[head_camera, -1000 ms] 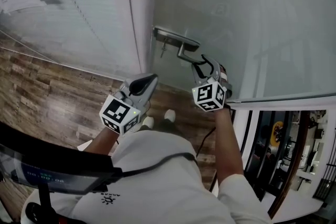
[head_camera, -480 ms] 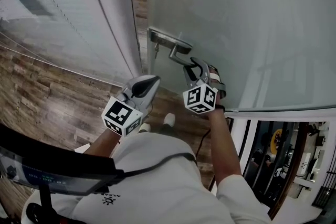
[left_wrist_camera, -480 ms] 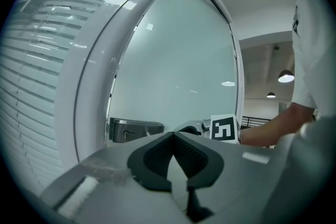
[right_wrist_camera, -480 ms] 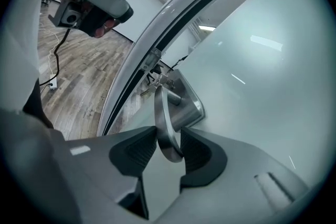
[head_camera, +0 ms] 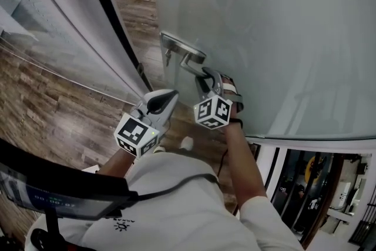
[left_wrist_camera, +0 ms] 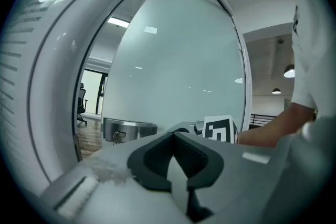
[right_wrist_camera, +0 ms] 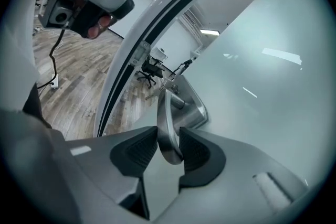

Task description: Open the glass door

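1. The glass door (head_camera: 282,38) is a broad frosted pane, smooth and pale grey-green. It fills the upper right of the head view and stands ajar from the white door frame (head_camera: 82,9), which has a dark seal strip and lies at the upper left.
2. A brushed-steel lock plate (head_camera: 174,45), rectangular with rounded corners, sits at the door's left edge near the centre of the frame. A flat, curved lever handle (head_camera: 191,63) in the same satin metal juts from it.
3. The right gripper (right_wrist_camera: 168,140) holds its ribbed, dark rubber pads (right_wrist_camera: 139,149) on either side of the lever's tip. Its jaws are closing, and both pads touch the metal.
4. The left gripper (left_wrist_camera: 173,136), of grey moulded plastic, has its textured pads pressed together with nothing between them. In the head view it hangs just left of the right gripper, below centre.
5. The right gripper carries a marker cube (head_camera: 212,111) printed with black-and-white squares.
6. A wood-grain plank floor (head_camera: 53,120) covers the lower left.
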